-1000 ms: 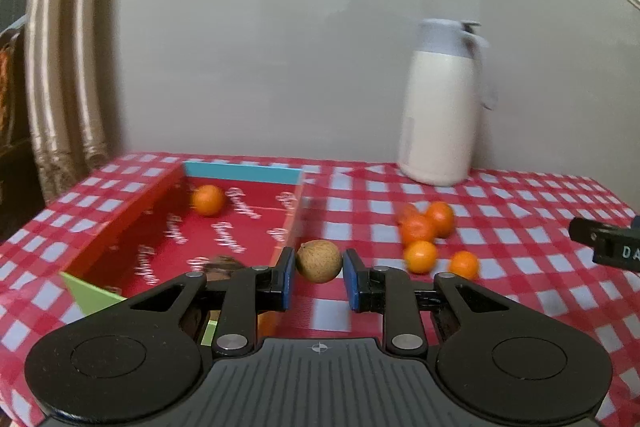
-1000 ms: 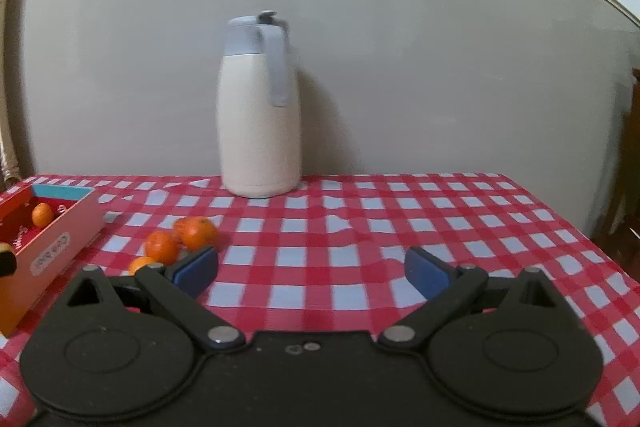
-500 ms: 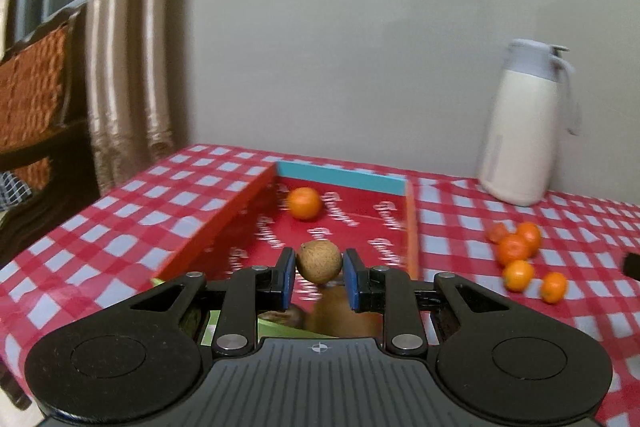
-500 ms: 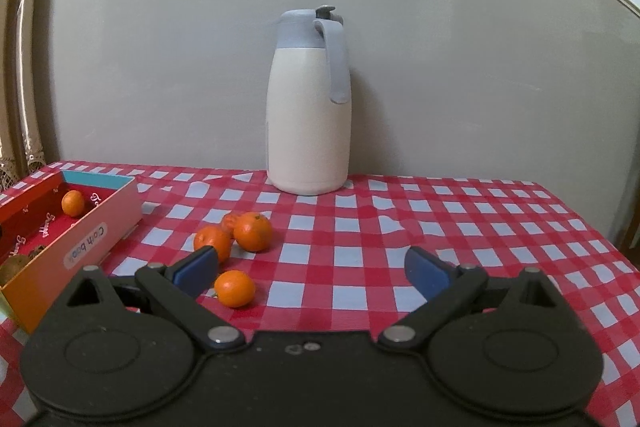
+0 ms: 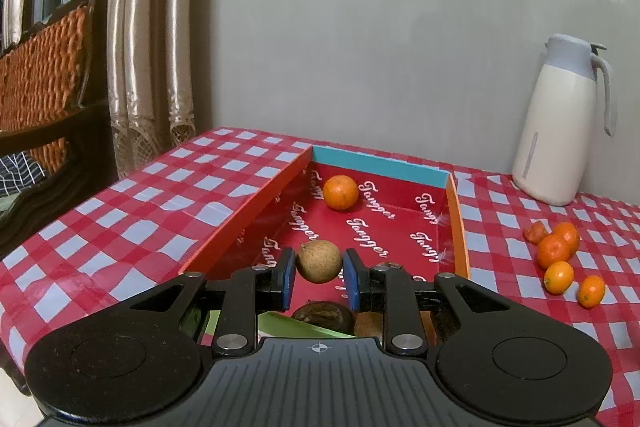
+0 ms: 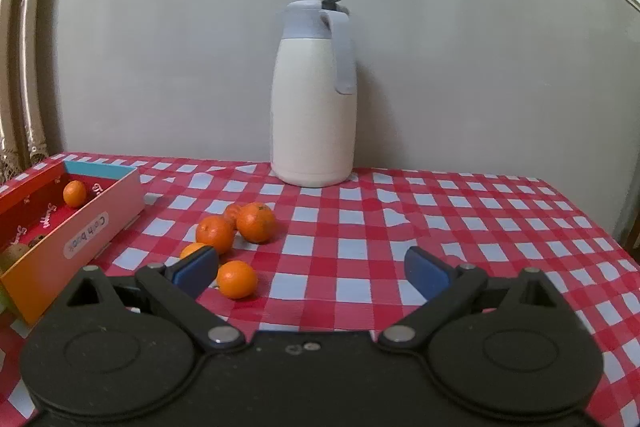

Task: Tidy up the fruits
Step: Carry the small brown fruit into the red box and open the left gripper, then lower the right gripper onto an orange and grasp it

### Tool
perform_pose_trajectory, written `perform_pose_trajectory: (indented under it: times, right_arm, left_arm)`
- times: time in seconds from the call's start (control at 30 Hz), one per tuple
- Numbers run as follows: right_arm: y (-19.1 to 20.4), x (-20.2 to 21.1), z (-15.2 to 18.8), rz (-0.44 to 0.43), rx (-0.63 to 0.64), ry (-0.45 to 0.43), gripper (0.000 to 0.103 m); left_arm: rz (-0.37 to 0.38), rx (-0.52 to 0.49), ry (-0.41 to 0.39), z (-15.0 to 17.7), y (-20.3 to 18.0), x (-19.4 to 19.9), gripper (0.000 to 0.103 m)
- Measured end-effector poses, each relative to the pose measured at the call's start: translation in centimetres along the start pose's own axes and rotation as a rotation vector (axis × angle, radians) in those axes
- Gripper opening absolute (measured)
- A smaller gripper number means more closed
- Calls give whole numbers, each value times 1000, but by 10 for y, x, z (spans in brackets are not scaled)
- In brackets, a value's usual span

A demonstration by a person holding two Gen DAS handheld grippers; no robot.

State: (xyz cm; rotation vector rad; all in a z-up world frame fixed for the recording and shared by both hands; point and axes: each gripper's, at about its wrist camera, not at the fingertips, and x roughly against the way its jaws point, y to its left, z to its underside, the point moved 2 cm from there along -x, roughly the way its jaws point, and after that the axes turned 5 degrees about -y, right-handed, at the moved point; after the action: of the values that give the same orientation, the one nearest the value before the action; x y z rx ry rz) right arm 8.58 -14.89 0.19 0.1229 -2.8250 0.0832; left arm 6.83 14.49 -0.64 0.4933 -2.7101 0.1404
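Observation:
My left gripper (image 5: 319,277) is shut on a round brown fruit (image 5: 319,261) and holds it above the near end of a red box (image 5: 456,211). The box holds one orange (image 5: 340,192) at its far end and dark brown fruits (image 5: 322,315) under my fingers. Several small oranges (image 5: 554,251) lie on the cloth to the right of the box. My right gripper (image 6: 312,269) is open and empty, low over the table, with those oranges (image 6: 237,279) just ahead of its left finger. The box (image 6: 86,227) is at its far left.
A white thermos jug (image 6: 313,95) stands at the back of the red-checked table (image 6: 460,227) by the wall; it also shows in the left wrist view (image 5: 560,123). A wooden chair (image 5: 40,87) and curtains (image 5: 148,39) are off the table's left edge.
My left gripper has swung left with the brown fruit, from beside the box to over it. My right gripper has moved left toward the loose oranges, still open.

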Motion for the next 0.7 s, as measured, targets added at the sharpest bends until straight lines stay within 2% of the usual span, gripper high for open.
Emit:
perform_pose_trajectory:
  times: [0.33, 0.4, 0.47, 0.53, 0.7]
  right_arm:
    - [3, -4, 3, -19, -3, 12, 99]
    - [6, -6, 4, -27, -1, 14, 99]
    - [8, -7, 4, -33, 2, 17, 99]
    - [9, -9, 5, -38, 4, 17, 99]
    - [13, -18, 8, -64, -10, 40, 93]
  left_arm:
    - [5, -34, -3, 1, -6, -1, 28]
    - [12, -30, -7, 0, -7, 2, 39]
    - [-3, -37, -34, 0, -8, 7, 81]
    - [-24, -49, -82, -2, -9, 14, 89]
    - [-33, -33, -91, -4, 0, 16, 90]
